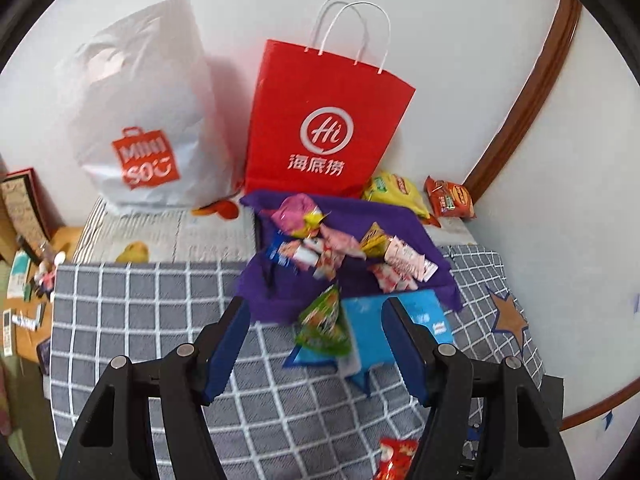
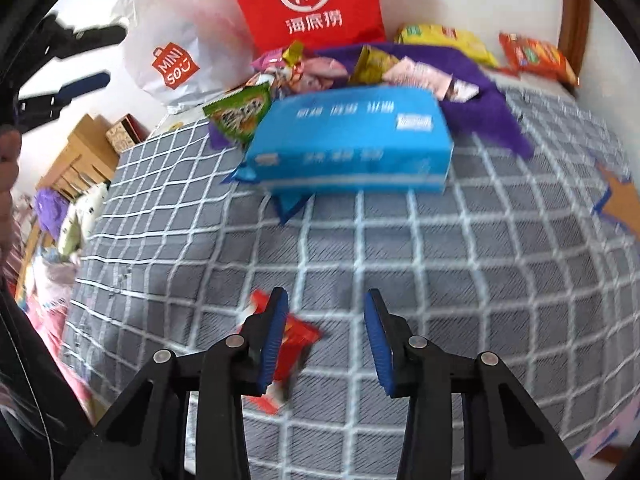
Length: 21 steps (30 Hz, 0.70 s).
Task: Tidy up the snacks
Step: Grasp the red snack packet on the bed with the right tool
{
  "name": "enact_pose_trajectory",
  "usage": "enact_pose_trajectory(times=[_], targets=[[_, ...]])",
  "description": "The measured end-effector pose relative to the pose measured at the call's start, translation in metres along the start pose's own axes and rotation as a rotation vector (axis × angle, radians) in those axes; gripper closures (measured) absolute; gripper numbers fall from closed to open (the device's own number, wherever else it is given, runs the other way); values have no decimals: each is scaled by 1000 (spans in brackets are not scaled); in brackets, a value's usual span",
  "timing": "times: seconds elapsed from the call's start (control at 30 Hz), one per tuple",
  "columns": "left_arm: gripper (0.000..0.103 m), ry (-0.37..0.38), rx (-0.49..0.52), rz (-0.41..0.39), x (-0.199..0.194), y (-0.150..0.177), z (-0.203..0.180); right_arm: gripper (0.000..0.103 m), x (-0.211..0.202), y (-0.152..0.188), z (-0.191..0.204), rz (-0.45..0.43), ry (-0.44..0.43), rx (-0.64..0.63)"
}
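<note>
We are viewing the left gripper (image 1: 316, 344) with its jaws standing moderately apart and gripping nothing; a green snack packet (image 1: 325, 326) and a blue pack (image 1: 394, 328) are lying on the bed beyond the fingertips, framed in the gap but untouched. Farther ahead, small pink and yellow snacks (image 1: 340, 250) are sitting heaped on a purple cloth (image 1: 280, 288). We are viewing the right gripper (image 2: 326, 340) with jaws narrower and nothing pressed between the pads; a red snack packet (image 2: 294, 346) is lying on the grey checked bedcover (image 2: 460, 280), partly behind the left finger (image 2: 274, 340) and reaching into the gap, though blur is hiding whether they touch. Against the white wall beyond, a white plastic bag (image 1: 148, 120) is standing left of a red paper bag (image 1: 320, 120), with yellow and orange packets (image 1: 424, 194) to its right.
</note>
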State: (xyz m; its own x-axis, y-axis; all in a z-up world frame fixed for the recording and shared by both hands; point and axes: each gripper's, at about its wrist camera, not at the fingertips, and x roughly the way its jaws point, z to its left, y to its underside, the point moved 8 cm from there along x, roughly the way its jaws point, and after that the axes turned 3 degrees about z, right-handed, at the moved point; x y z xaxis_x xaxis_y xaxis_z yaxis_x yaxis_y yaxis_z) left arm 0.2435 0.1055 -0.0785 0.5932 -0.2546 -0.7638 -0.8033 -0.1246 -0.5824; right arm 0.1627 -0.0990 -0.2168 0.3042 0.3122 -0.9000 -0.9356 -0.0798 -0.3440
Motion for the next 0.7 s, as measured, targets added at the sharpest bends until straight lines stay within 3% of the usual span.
enact_pose_trajectory(times=[0.13,0.4,0.6,0.7], targets=[[37,-8,-10,7,-6,14,10,62,3,18,13,20,-70,53],[37,-16,-30,31,-6,39,23,59,29,34,30,62,-72,70],[37,-38,-49,63,3,53,33,52,36,24,42,25,-6,-12],[37,-41,-50,78,10,58,33,61,41,25,49,18,91,-118]])
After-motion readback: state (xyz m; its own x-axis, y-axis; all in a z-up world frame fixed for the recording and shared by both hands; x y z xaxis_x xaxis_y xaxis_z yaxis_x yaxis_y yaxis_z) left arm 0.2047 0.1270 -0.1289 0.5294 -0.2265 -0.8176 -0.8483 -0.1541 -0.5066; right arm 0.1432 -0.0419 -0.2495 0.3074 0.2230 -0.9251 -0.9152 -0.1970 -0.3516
